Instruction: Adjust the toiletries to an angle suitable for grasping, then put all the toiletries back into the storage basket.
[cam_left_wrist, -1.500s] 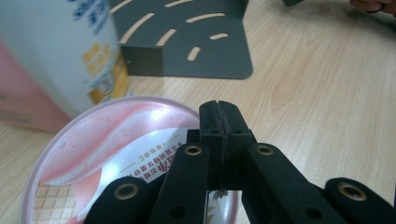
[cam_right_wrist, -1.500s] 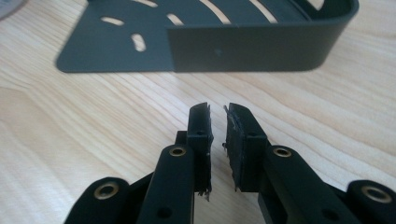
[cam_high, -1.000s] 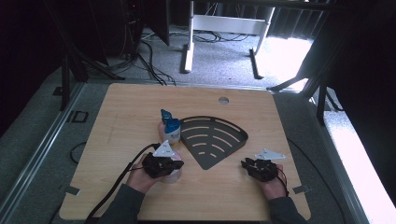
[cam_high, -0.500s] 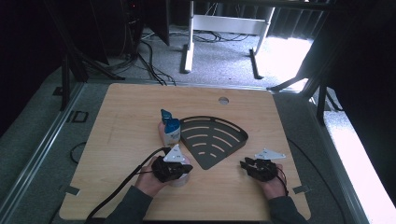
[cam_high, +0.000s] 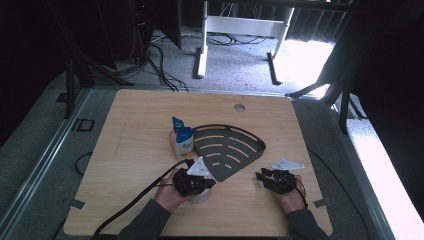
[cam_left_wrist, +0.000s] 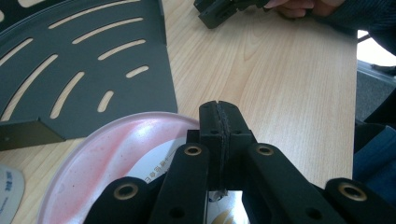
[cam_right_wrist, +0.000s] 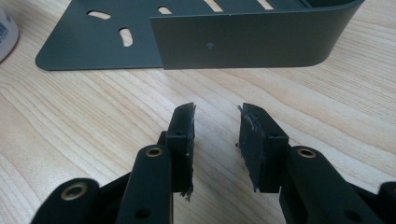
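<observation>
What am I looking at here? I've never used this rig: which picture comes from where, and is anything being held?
There is no robot arm: a person holds a two-jaw gripper in each hand. The high view looks down on the wooden table from above the person's side. The other two pictures come from cameras riding on each gripper, looking along its black jaws. On the table lie a black slotted shelf and blue-capped bottles beside it. The left gripper is shut, apparently pinching the rim of a round pink-and-white tub. The right gripper has just been opening, with nothing between its jaws.
</observation>
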